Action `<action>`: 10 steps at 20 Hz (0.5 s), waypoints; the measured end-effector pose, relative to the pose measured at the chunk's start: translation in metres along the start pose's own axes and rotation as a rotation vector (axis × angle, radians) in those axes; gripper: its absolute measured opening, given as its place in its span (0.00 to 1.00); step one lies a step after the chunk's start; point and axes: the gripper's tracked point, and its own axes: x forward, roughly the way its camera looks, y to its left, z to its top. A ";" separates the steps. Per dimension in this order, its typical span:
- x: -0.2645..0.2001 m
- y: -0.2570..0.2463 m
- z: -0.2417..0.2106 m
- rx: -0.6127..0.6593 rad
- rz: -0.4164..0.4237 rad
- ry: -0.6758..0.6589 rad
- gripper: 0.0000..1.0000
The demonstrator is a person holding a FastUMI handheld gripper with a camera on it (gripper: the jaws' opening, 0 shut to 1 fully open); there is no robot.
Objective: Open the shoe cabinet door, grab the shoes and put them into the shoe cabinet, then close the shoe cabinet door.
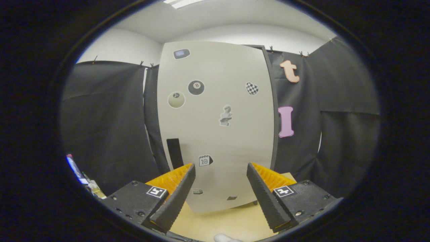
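Black cloth walls enclose the booth under a white ceiling, with a pale wooden surface below. Shoe cabinet: tall, light grey, standing on the surface straight ahead beyond the tongs, its door shut, bearing several stickers and a dark vertical handle near its lower left edge. Tongs: spread wide apart, gripping nothing, the door's lower part showing between the two fingers; a small white object lies at the nearest edge of the surface, too cut off to identify.
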 end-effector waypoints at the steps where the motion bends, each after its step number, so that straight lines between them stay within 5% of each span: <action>1: -0.005 -0.007 0.003 -0.008 -0.038 0.002 1.00; 7: -0.041 -0.018 0.026 -0.051 -0.196 -0.042 1.00; 10: -0.055 -0.009 0.028 -0.056 -0.206 -0.061 1.00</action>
